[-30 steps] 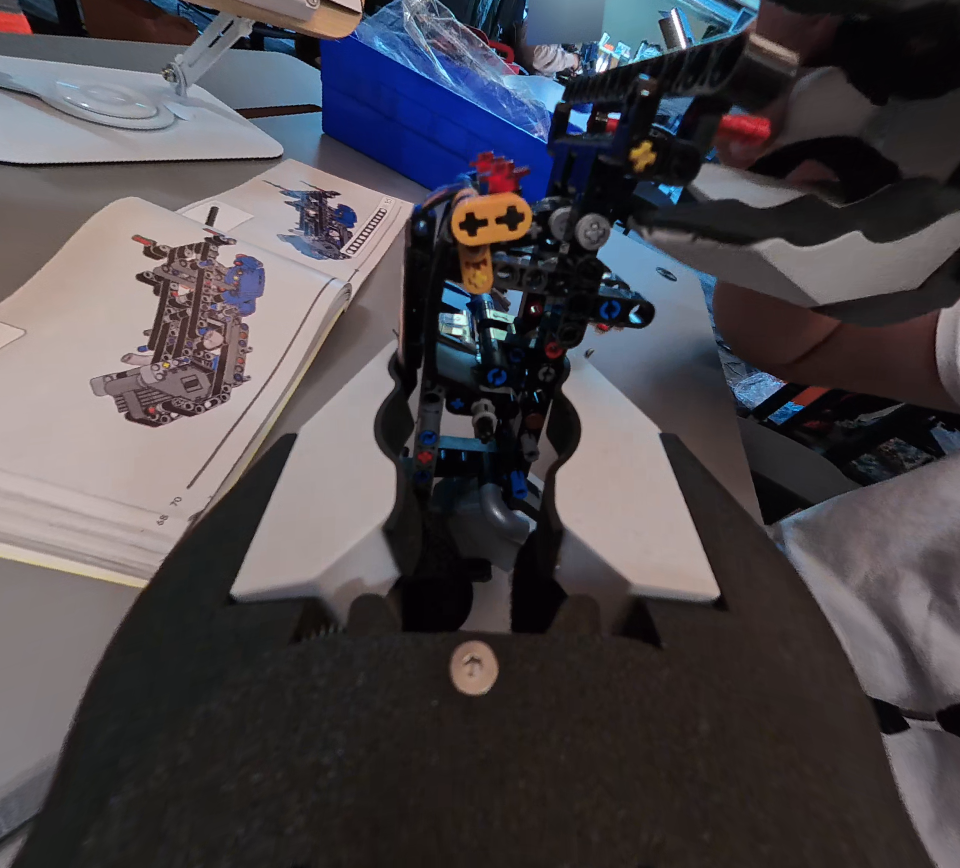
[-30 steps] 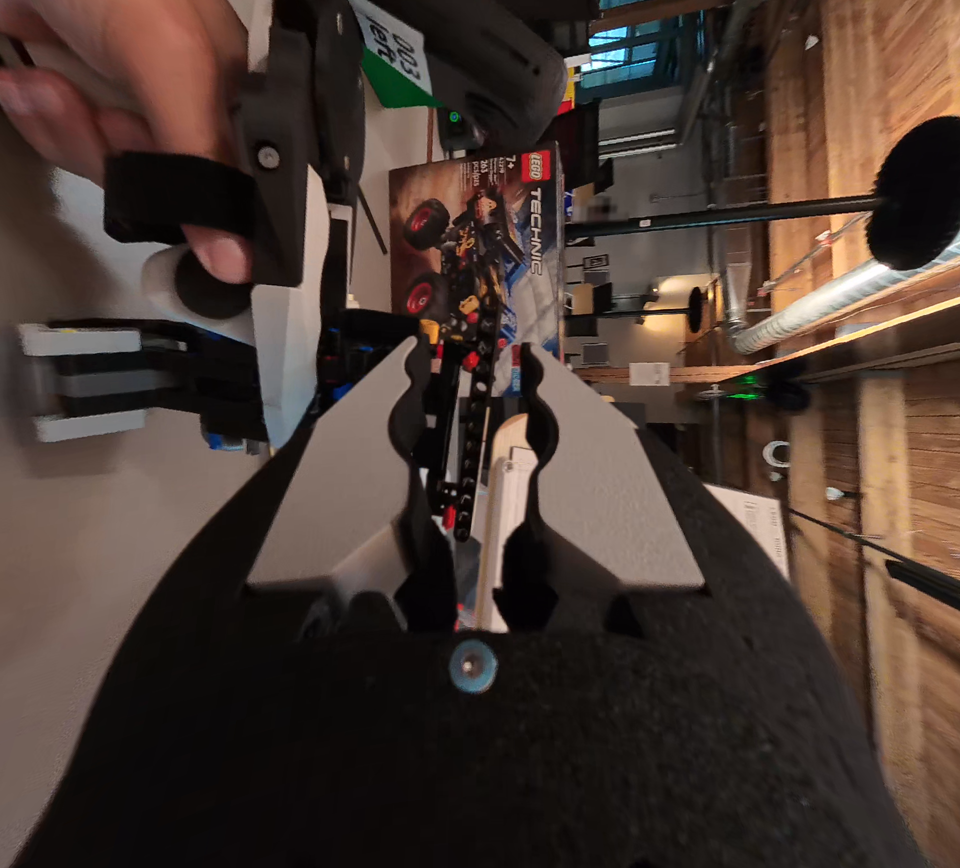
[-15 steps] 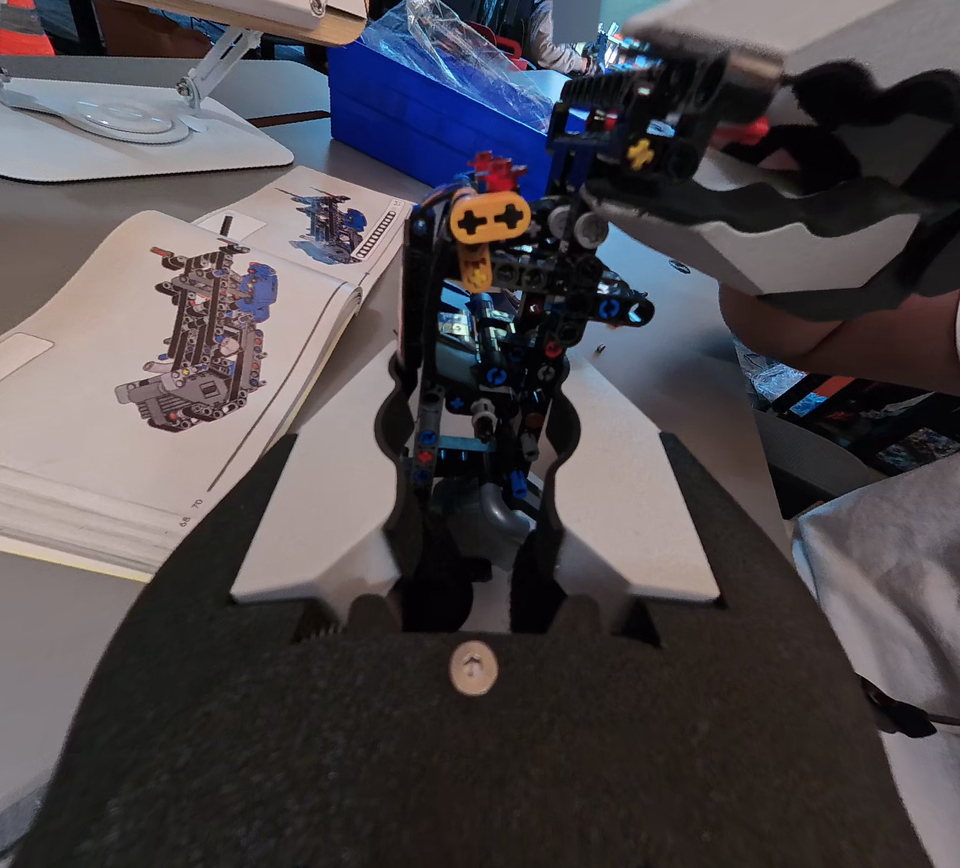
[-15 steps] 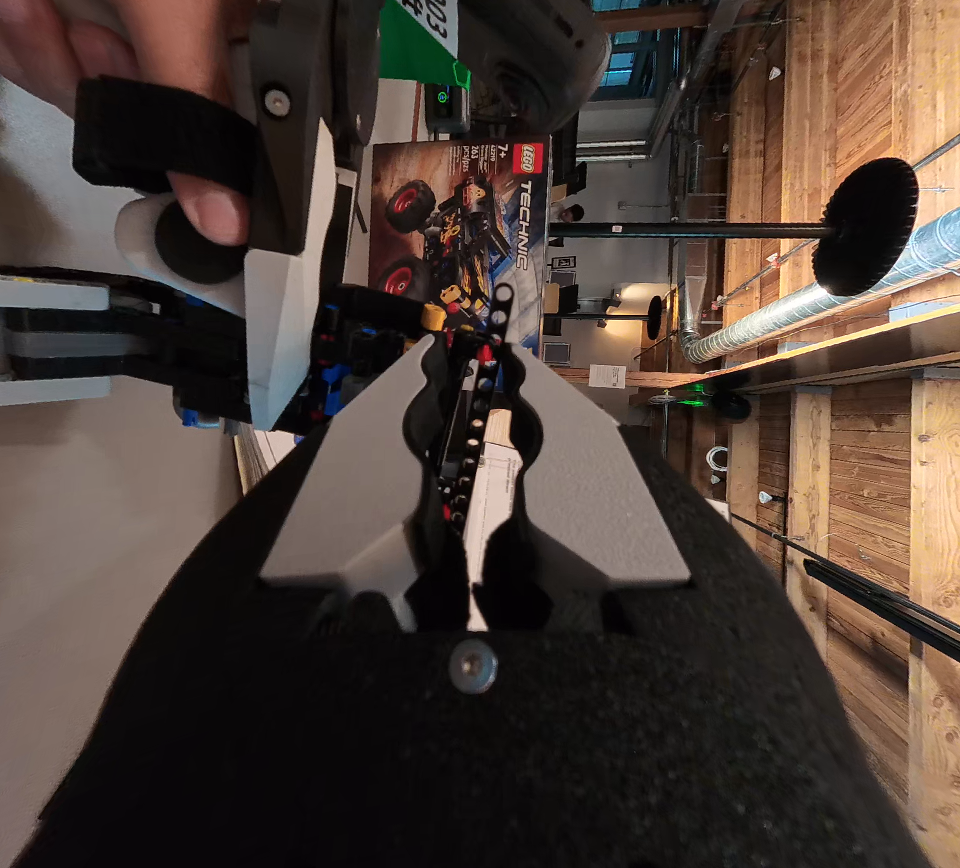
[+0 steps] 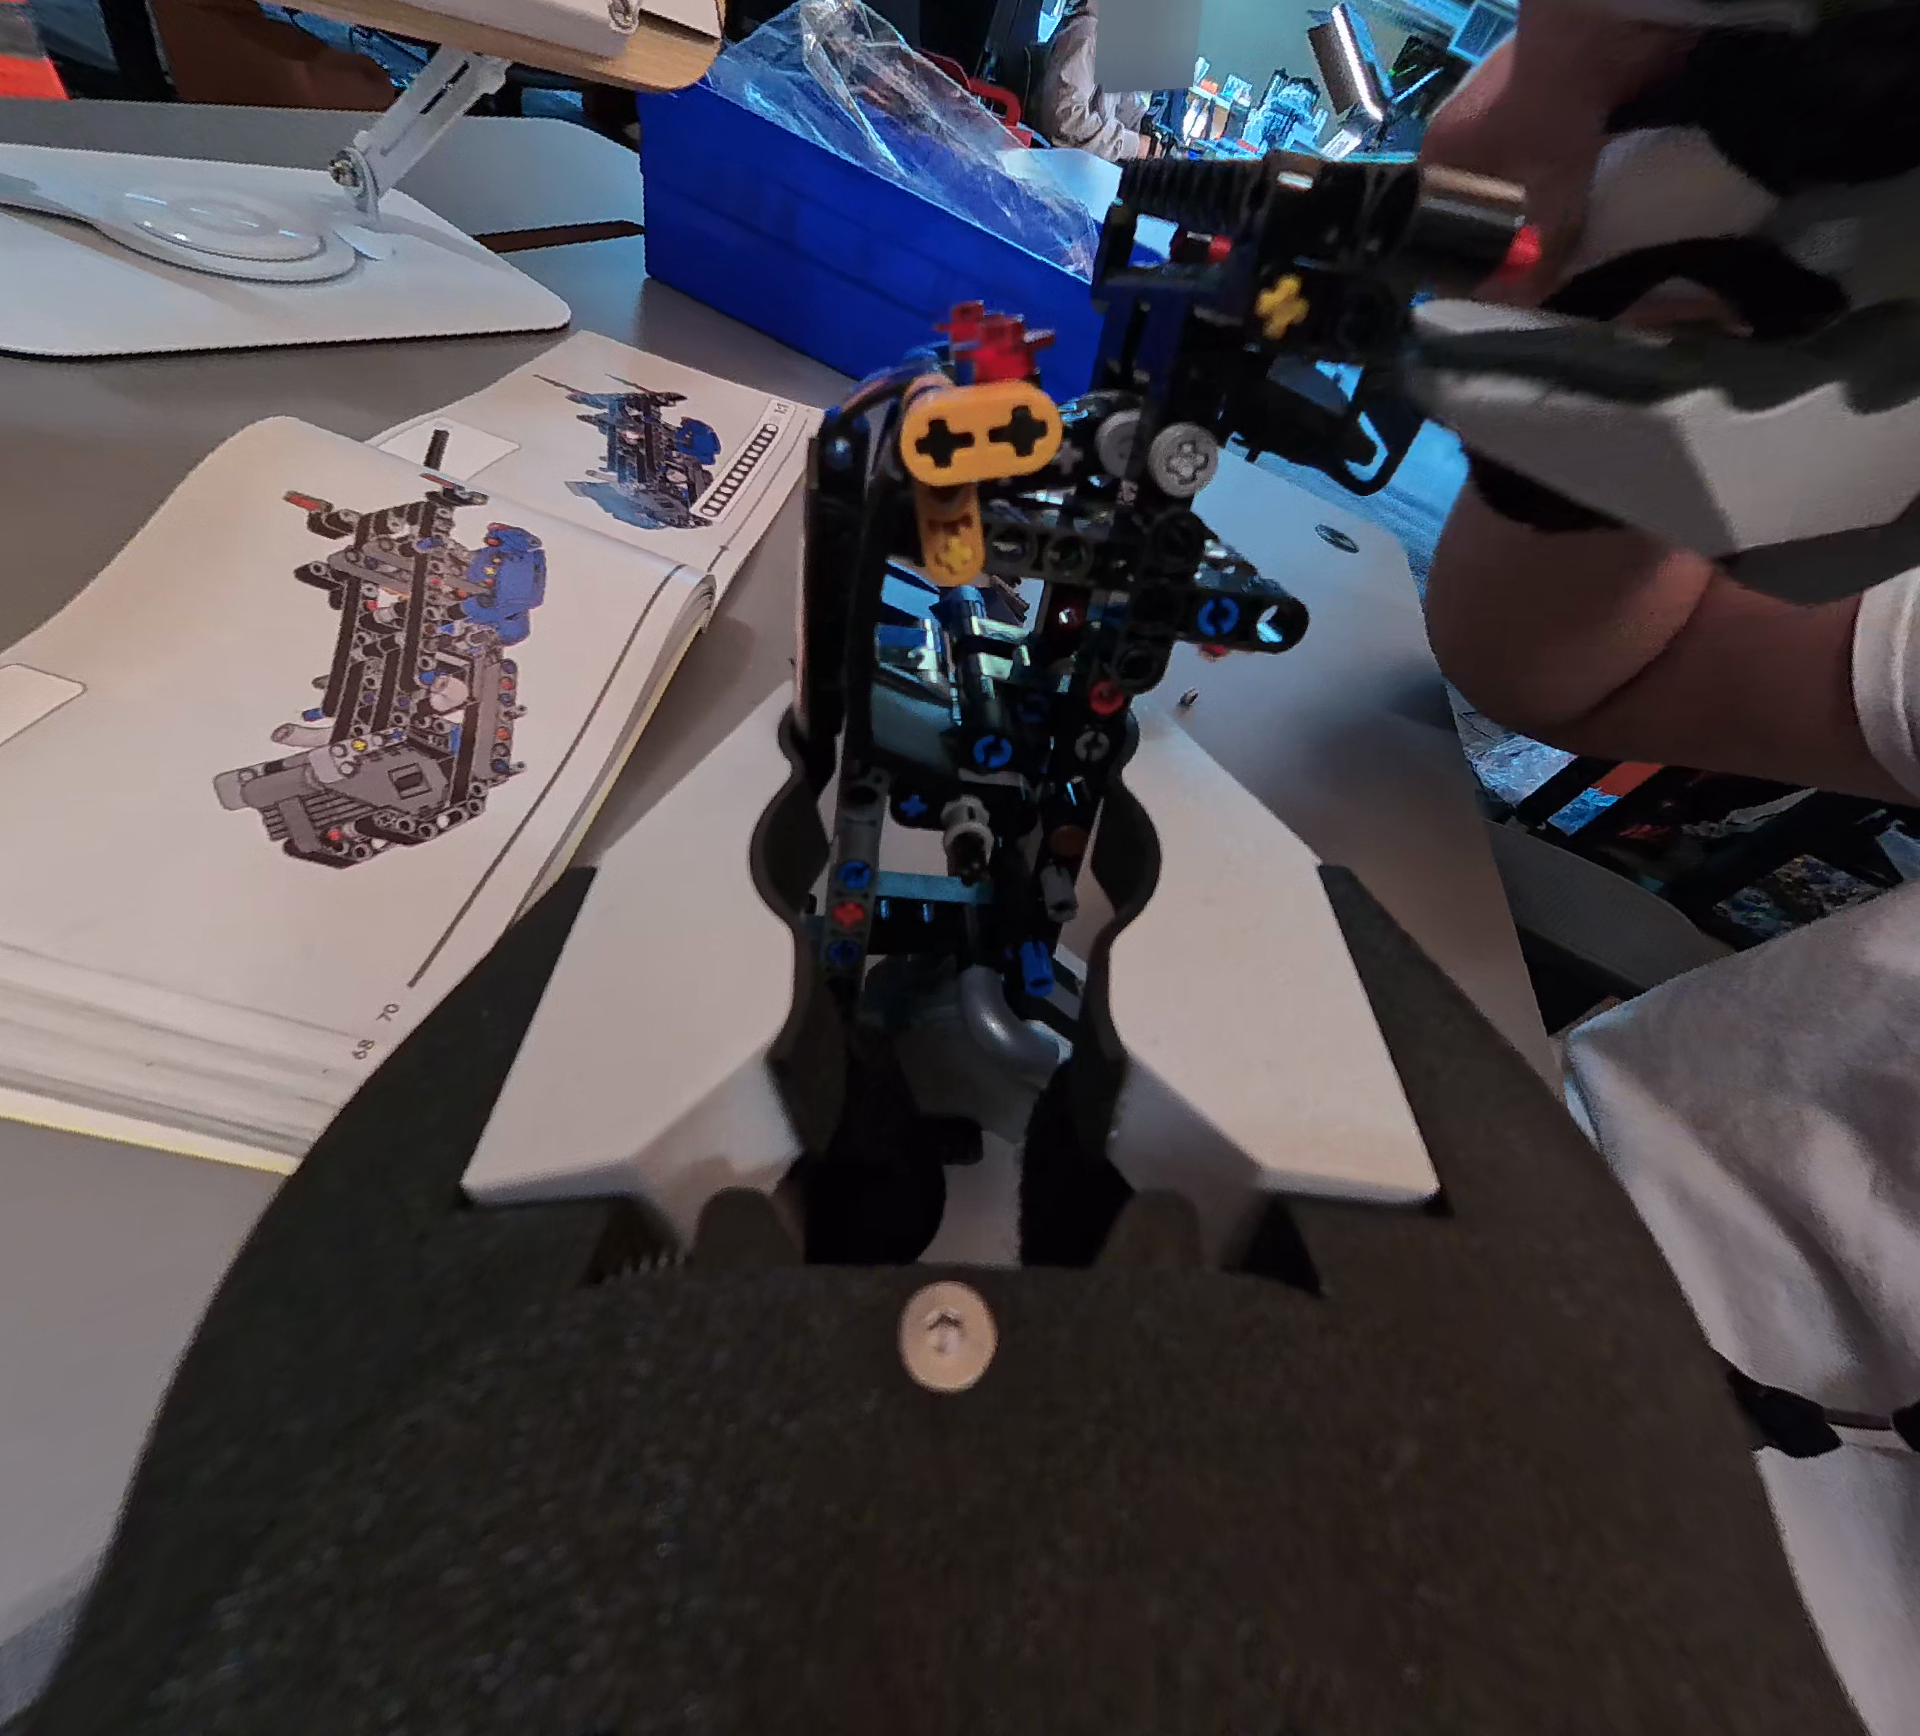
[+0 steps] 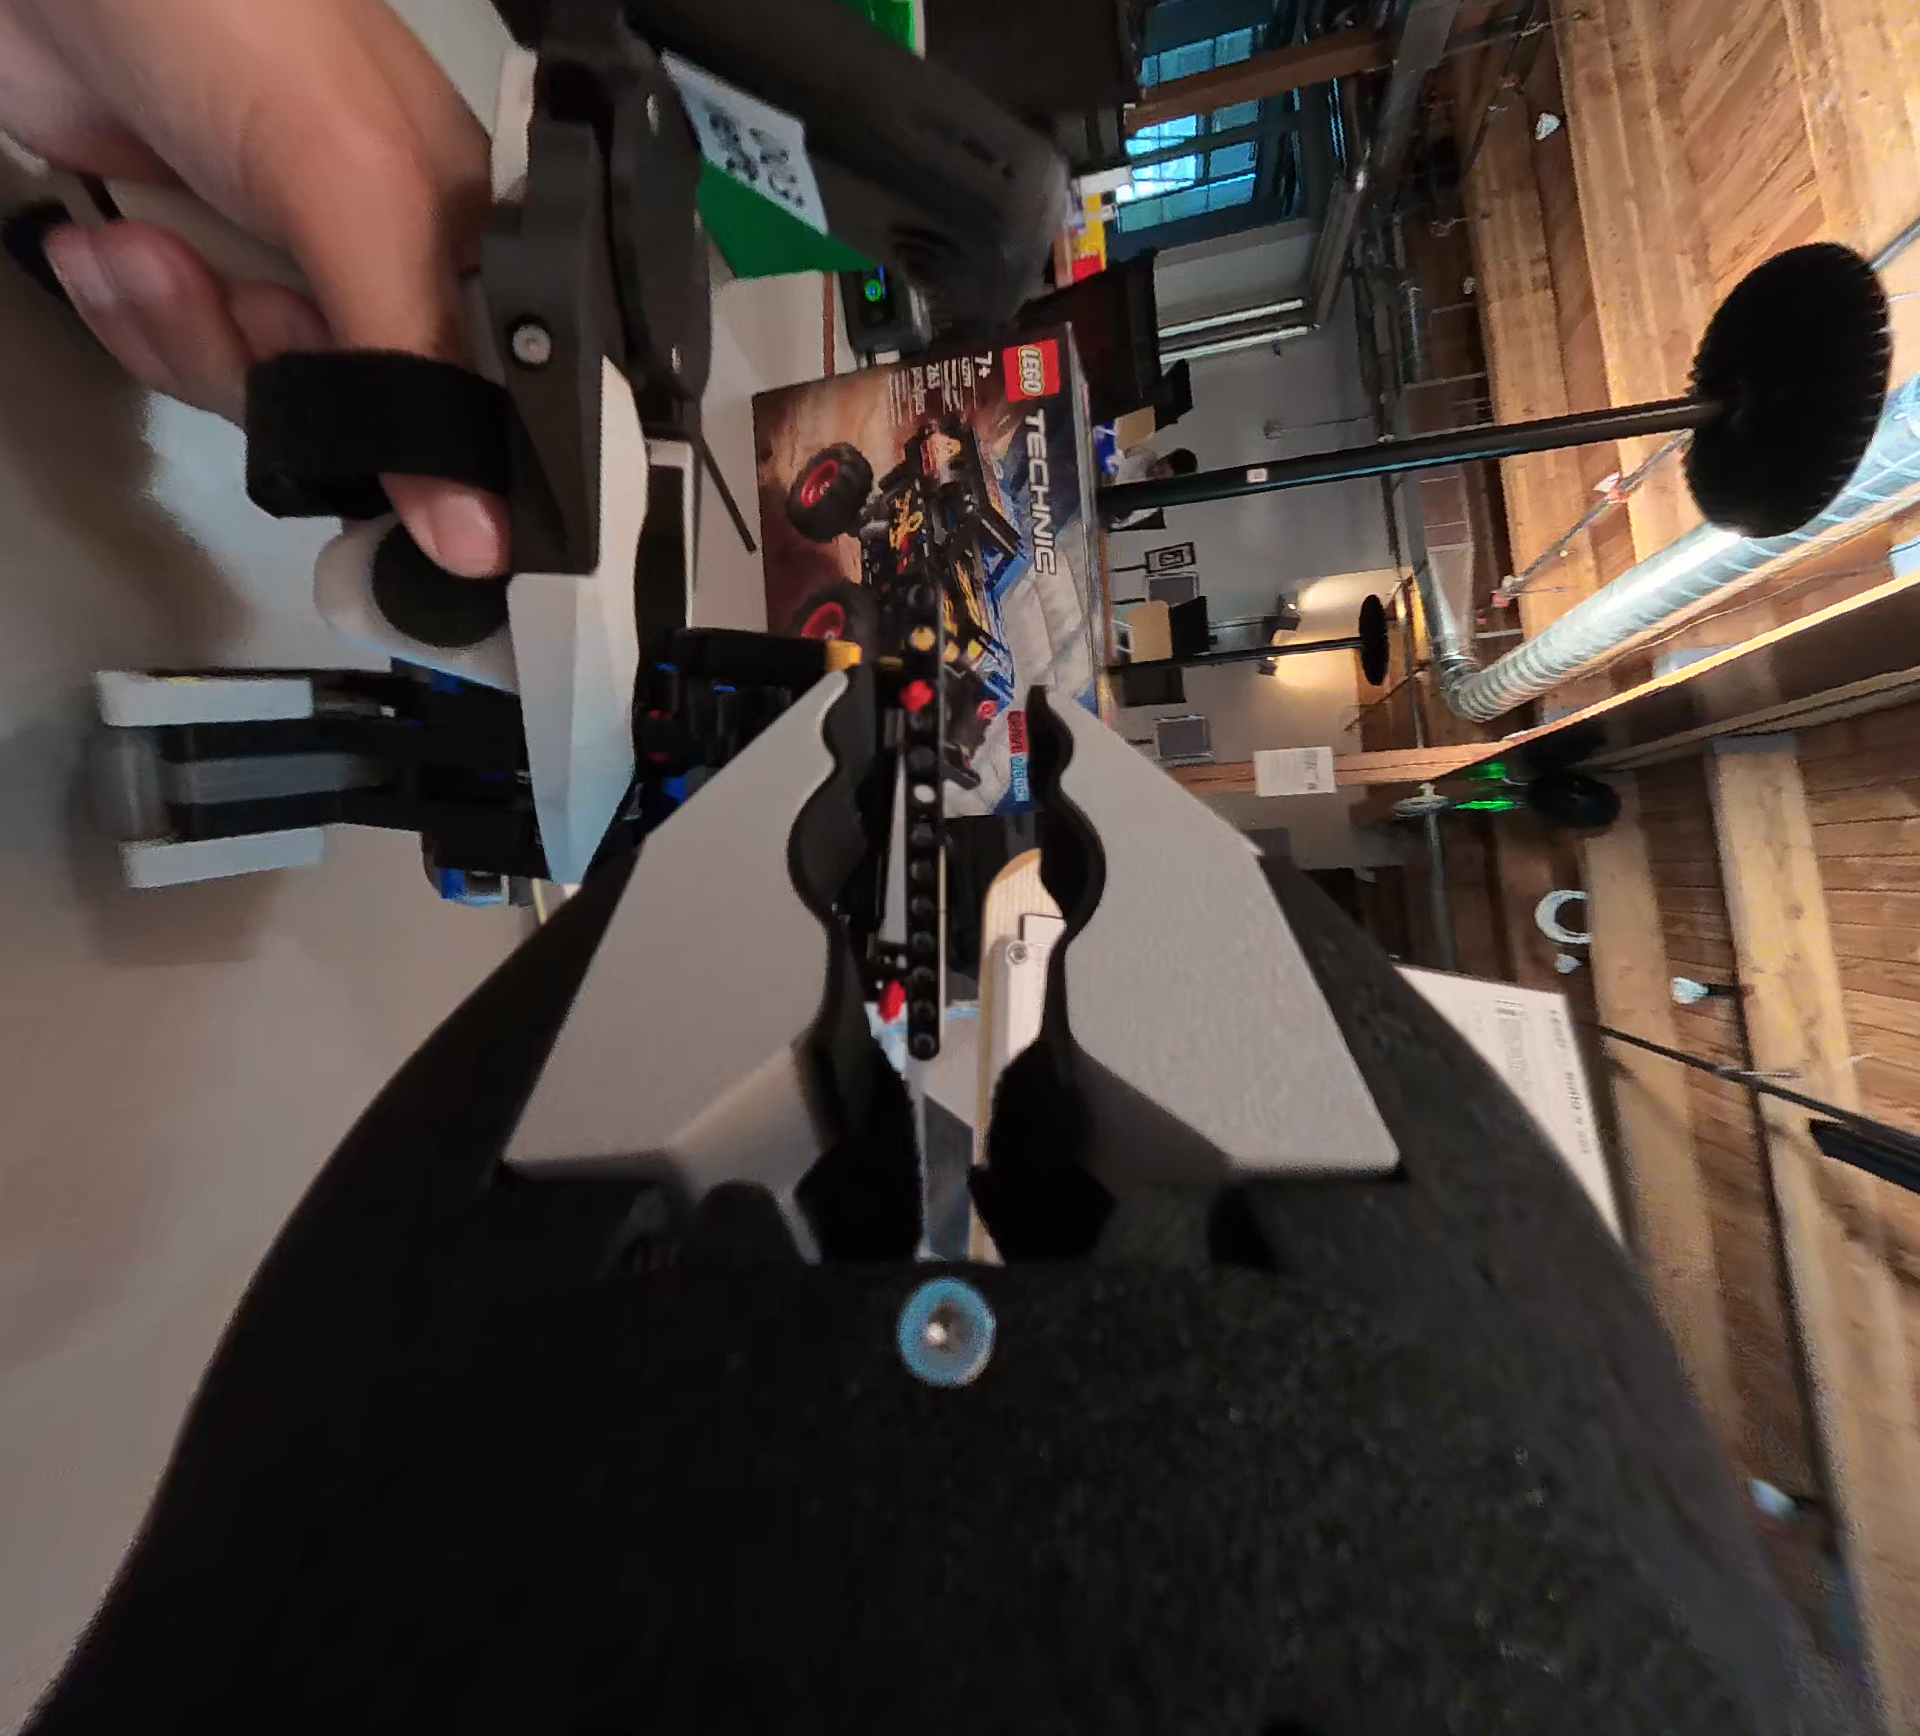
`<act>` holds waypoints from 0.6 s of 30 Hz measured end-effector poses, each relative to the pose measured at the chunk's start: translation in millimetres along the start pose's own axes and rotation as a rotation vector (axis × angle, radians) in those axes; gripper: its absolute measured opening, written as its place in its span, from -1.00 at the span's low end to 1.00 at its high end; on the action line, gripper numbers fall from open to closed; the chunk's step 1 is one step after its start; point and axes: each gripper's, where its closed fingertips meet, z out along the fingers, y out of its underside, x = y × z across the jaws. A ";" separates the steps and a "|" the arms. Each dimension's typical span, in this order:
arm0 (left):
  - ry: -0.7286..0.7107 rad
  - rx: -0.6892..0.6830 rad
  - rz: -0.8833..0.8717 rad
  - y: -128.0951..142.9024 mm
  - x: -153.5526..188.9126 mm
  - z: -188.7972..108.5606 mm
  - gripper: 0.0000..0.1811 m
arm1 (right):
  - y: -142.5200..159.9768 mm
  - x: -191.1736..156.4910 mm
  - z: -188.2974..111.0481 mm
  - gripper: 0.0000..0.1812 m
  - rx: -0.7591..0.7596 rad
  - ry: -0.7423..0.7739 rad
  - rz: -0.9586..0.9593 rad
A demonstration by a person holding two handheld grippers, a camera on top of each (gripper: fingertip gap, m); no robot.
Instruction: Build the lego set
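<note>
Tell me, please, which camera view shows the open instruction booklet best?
The left wrist view: the instruction booklet lies open on the table left of the lego model, both pages visible. In the right wrist view I cannot make it out.

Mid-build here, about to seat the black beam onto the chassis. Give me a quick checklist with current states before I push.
1. Left gripper holding the chassis: ok, fingers closed on its lower frame, model upright.
2. Right gripper around the black beam: cannot tell if it is clamped; a gap shows on one side of the beam.
3. Beam at the chassis top: ok, the left wrist view shows it at the upper right corner.
4. Beam pins fully seated: cannot tell, the joint is hidden by parts.
5. Instruction booklet open for reference: ok, lying left of the chassis.
6. Blue bin clear of the work: ok, behind the chassis.
</note>
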 end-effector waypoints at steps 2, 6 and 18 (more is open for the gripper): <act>0.010 0.001 -0.005 0.0 -0.2 -0.3 -0.48 | 0.1 6.4 -9.4 -0.67 0.023 -0.019 0.054; 0.031 0.002 -0.011 0.2 -0.3 -1.1 -0.48 | 26.6 9.1 -19.8 -0.65 -0.001 -0.095 0.197; 0.035 -0.006 0.007 0.7 1.3 -0.9 -0.49 | 66.9 -9.1 -4.5 -0.66 -0.117 0.023 0.032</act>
